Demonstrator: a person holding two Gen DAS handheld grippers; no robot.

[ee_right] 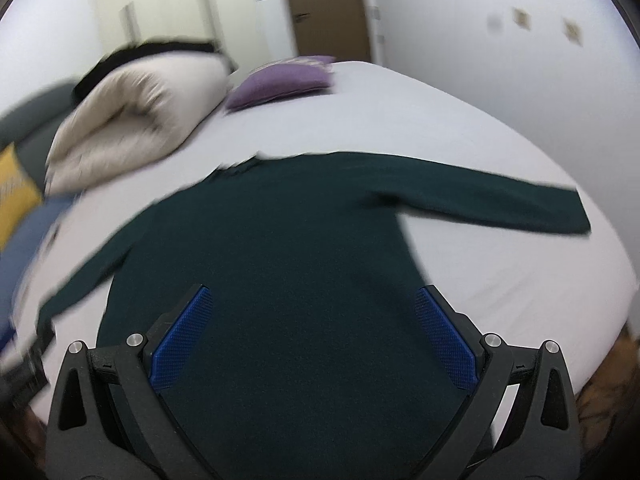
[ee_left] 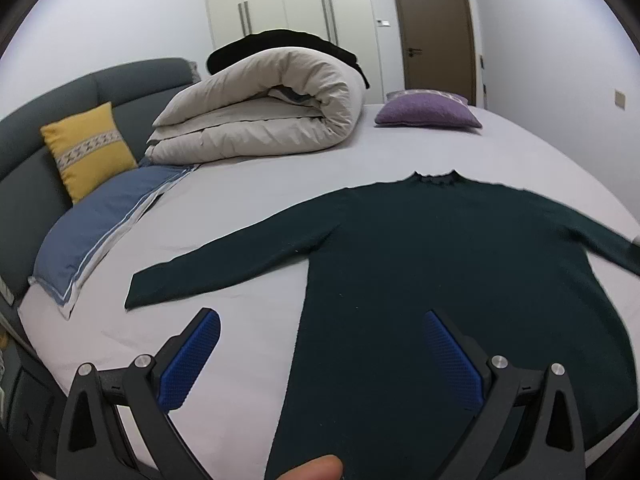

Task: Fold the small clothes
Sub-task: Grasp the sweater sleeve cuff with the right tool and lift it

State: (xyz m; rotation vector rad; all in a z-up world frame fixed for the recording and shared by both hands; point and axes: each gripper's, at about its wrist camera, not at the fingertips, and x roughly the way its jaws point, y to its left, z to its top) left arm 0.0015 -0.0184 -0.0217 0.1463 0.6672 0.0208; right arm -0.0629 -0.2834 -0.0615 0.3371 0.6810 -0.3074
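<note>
A dark green long-sleeved sweater (ee_left: 420, 248) lies flat on the white bed sheet (ee_left: 256, 184), collar away from me and both sleeves spread out. My left gripper (ee_left: 320, 320) is open and empty, hovering above the sweater's lower left edge, its left finger over the sheet. In the blurred right wrist view the sweater (ee_right: 288, 232) fills the middle, its right sleeve (ee_right: 500, 204) stretched to the right. My right gripper (ee_right: 312, 300) is open and empty above the sweater's lower body.
A rolled beige duvet (ee_left: 264, 108) with a black garment on top lies at the back. A purple cushion (ee_left: 428, 114), a yellow cushion (ee_left: 88, 148) and a blue pillow (ee_left: 100, 220) sit near the grey headboard (ee_left: 36, 160). The bed's right edge (ee_right: 600, 300) drops off.
</note>
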